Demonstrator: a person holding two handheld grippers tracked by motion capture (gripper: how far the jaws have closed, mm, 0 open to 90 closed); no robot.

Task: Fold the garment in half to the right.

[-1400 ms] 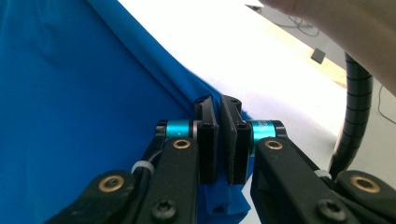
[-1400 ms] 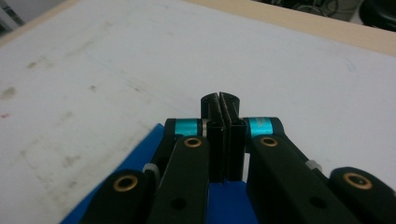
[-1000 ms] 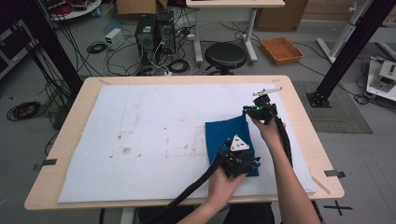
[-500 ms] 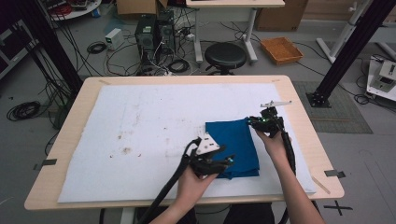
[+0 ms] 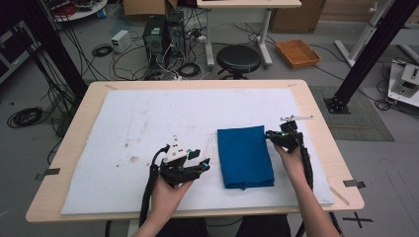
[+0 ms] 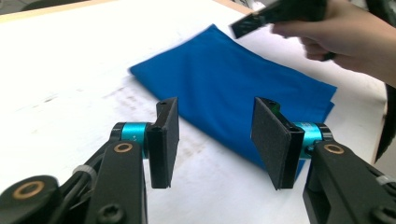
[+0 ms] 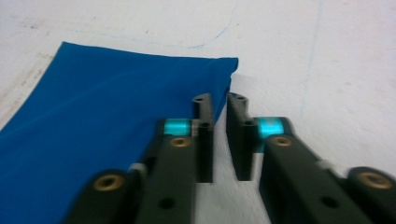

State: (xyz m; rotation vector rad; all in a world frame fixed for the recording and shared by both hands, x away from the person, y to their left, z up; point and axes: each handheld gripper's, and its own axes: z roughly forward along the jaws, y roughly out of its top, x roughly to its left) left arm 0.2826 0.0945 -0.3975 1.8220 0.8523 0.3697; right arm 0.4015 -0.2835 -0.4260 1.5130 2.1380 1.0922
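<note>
At the near edge of the desk (image 5: pixel 316 106), two arms come in from the bottom of the high view, each hand holding a claw. On the left side, the left claw (image 5: pixel 203 165) sits over the white sheet (image 5: pixel 148 118) that covers most of the desk top, close to the left side of a blue cloth (image 5: pixel 244 155) but not touching it. Its two black jaws are wide apart with nothing between them, and in the left gripper view (image 6: pixel 215 140) the white sheet and the edge of the cloth (image 6: pixel 233 88) show through the gap. A grey three-cornered plate sits on top of this claw. The blue cloth is folded into a neat long shape and lies flat on the white sheet, right of the middle and toward the near edge. Some brown marks stain the sheet to the left of the left claw. A little farther back, the right claw (image 5: pixel 269 134) is at the far right corner of the cloth. In the right gripper view (image 7: pixel 219 137) its jaws are nearly together, with just a thin gap, and they hold nothing; they sit just beside the cloth's corner (image 7: pixel 116 116). Beyond the desk, on the floor, there is a round black stool (image 5: pixel 238 58), two dark computer boxes (image 5: pixel 165 34) with lots of cables, and an orange tray (image 5: pixel 297 52)
</note>
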